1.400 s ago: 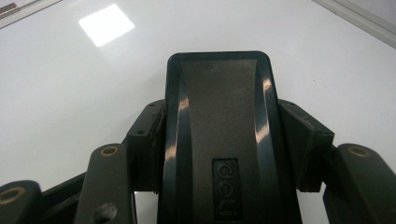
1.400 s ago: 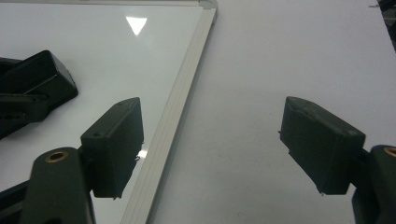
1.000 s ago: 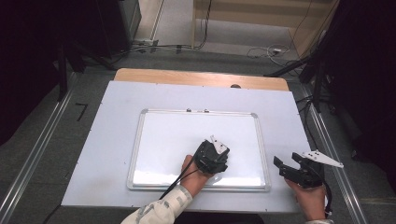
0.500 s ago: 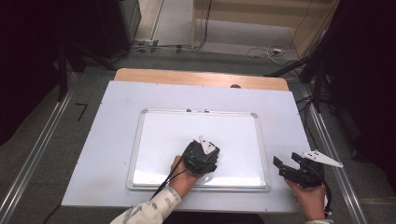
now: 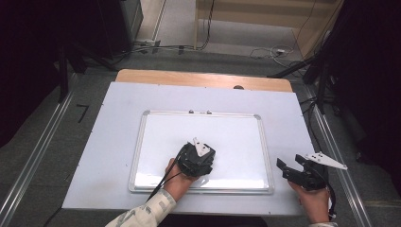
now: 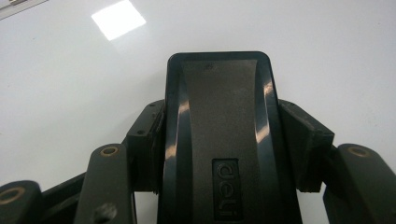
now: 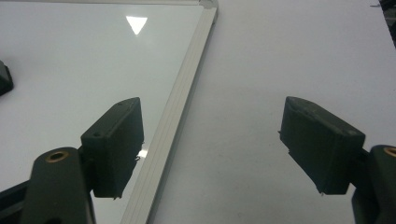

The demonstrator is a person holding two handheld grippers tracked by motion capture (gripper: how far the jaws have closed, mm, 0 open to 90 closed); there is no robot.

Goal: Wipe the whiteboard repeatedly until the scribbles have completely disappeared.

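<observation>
My left gripper (image 5: 196, 160) pinches a black eraser (image 6: 219, 140), seemingly flat on the whiteboard (image 5: 236, 137); my right gripper (image 5: 295, 171) hangs spread beside its frame, over the bench (image 5: 113, 142)

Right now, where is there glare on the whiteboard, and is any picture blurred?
Left gripper view: a bright square glare on the whiteboard, the eraser is sharp. Right gripper view: a triangular glare, the jaws slightly soft. High view: a pale sheen near the board's lower edge.

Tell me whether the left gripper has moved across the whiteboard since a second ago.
Yes. The left gripper, shut on the eraser, has slid leftward, away from the whiteboard's right frame edge.
</observation>
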